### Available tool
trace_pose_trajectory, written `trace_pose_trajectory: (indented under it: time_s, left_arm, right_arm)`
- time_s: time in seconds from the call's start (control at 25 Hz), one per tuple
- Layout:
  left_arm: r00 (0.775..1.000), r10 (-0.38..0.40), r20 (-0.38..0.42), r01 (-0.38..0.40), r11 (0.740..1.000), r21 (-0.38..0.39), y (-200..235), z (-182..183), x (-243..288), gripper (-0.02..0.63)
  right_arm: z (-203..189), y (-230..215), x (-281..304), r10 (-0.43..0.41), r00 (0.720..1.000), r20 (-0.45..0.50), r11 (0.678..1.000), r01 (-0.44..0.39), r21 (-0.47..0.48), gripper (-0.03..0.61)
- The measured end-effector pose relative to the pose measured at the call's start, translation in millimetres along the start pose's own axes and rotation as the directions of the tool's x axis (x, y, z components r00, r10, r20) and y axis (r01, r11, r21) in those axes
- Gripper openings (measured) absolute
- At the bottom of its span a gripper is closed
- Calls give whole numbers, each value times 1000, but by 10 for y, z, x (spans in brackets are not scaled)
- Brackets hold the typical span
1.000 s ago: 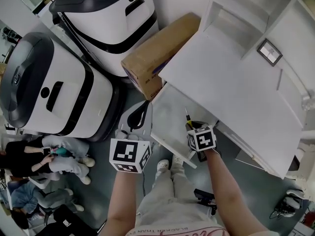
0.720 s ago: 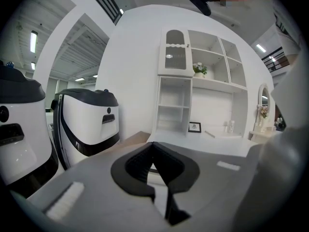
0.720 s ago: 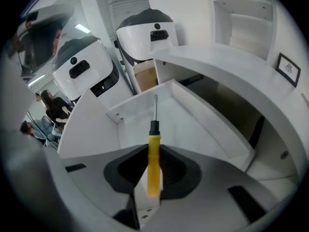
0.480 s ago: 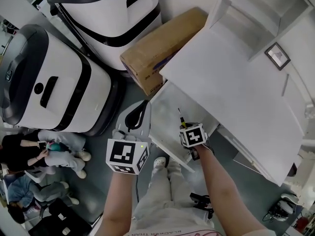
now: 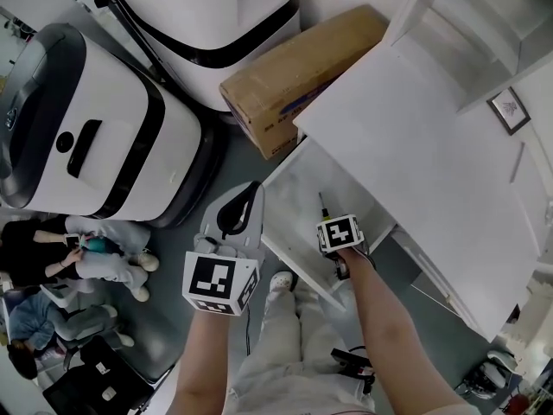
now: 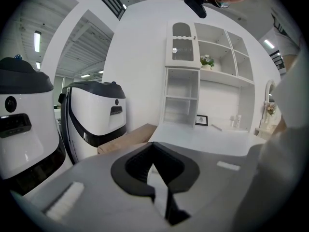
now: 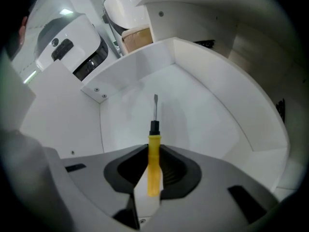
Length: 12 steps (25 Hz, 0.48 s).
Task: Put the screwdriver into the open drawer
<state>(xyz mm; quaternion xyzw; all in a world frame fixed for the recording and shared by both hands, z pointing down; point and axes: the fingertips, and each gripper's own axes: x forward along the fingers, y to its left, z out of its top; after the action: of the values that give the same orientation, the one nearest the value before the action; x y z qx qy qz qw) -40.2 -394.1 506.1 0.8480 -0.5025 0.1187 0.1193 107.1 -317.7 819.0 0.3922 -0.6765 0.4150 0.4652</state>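
Observation:
A screwdriver (image 7: 153,163) with a yellow handle and a dark shaft sticks forward out of my right gripper (image 7: 153,151), which is shut on the handle. The tip points steeply down at the white floor of the open drawer (image 7: 198,115) and hangs just above it. In the head view the right gripper (image 5: 329,218) sits over the drawer (image 5: 298,188), with the screwdriver (image 5: 323,202) showing ahead of its marker cube. My left gripper (image 5: 252,188) hovers left of the drawer's front corner, shut and holding nothing. In its own view the left gripper (image 6: 153,146) faces the desk and shelves.
A white desk top (image 5: 415,162) overhangs the drawer. A cardboard box (image 5: 294,76) lies on the floor behind it, beside two big white machines (image 5: 86,137) (image 5: 207,24). Shelving with a small picture frame (image 5: 511,109) stands at the right. People sit at lower left (image 5: 78,262).
My right gripper has sunk into the drawer with the screwdriver and tipped more steeply downward. The left gripper has dropped a little beside the drawer.

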Motion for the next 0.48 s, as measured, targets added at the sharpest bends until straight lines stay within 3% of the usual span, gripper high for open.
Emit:
trace_pose_trajectory:
  time_s: [0.48]
  left_arm:
    - [999, 15, -36, -15, 1000, -5, 133, -223, -86, 9]
  right_arm:
    - [42, -41, 174, -63, 998, -21, 996, 62, -63, 80]
